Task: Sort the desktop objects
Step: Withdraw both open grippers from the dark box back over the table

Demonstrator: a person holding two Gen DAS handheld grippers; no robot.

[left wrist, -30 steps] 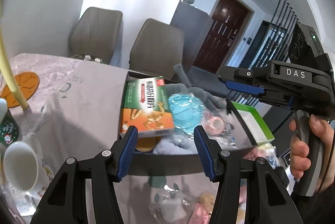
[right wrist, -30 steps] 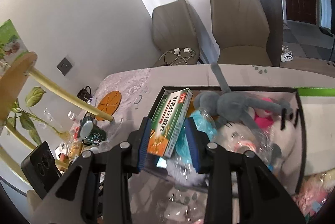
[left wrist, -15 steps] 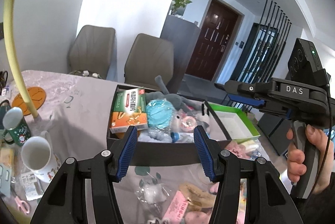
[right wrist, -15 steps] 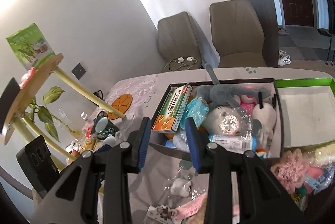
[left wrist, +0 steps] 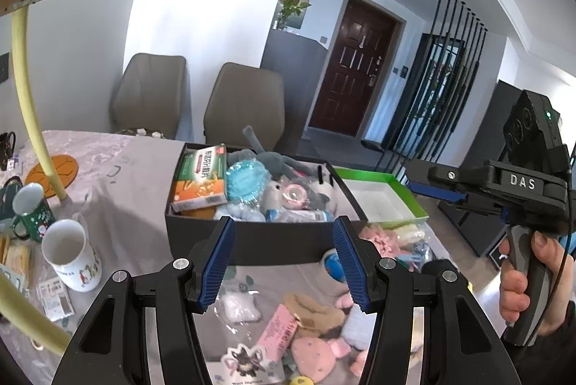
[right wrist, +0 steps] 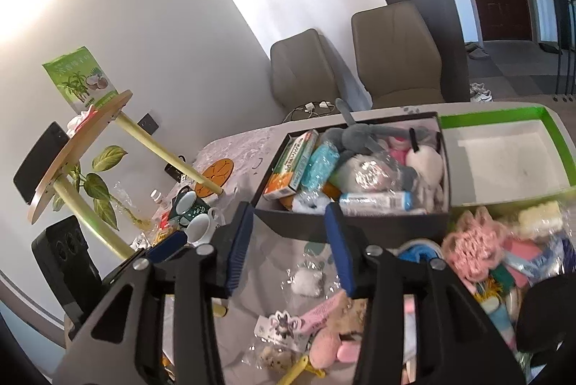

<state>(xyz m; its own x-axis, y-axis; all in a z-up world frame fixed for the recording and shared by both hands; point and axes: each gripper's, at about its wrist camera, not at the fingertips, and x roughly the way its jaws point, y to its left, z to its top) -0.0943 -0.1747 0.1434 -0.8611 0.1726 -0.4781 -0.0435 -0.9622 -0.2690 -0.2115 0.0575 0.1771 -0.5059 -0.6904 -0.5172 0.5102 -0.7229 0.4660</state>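
1. The black box (left wrist: 252, 241) sits mid-table, already stuffed full.
2. Loose plush toys (right wrist: 334, 345) lie just before it: soft and light, so pinch the body.
3. Left gripper (left wrist: 284, 262) and right gripper (right wrist: 288, 248) hover spread, holding nothing.

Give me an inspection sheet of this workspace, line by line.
Surface: table under a grey cloth.
Job's things: black box packed with a medicine carton, grey plush and wrapped items; green tray empty beside it.
Clutter: loose plush toys and packets in front of the box; white mug, green mug, orange coaster.
Grippers: left gripper open, holding nothing; right gripper open, holding nothing.
Cables: chargers on a chair.
Surroundings: two chairs, dark door, wooden stand.
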